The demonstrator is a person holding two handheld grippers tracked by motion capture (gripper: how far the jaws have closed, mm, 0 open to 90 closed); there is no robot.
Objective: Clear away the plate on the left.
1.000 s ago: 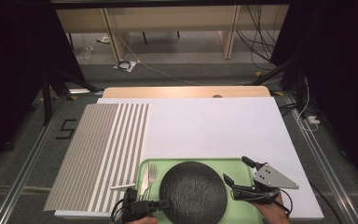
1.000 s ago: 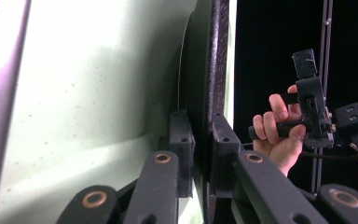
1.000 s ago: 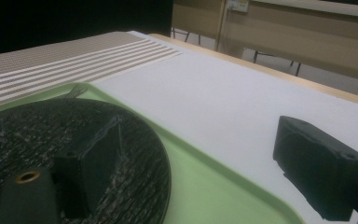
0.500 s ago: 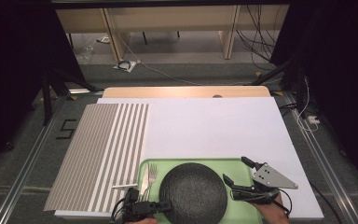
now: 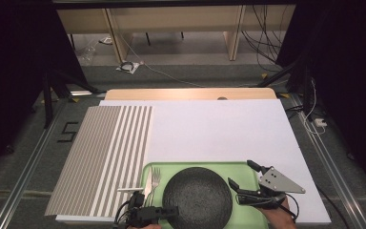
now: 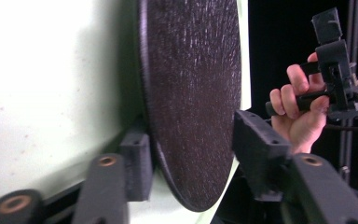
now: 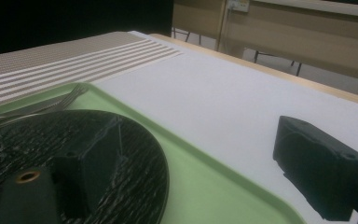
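Left gripper (image 6: 191, 149) opening around plate (image 6: 191, 93).

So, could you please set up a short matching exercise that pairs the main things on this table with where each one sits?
Things:
1. plate
2. fork
3. striped mat
4. right gripper

Places:
A. left part of the table, beside the tray
B. middle of the green tray
C. over the tray's right end
D. on the tray, left of the plate

Pairs: 1-B, 2-D, 3-A, 4-C
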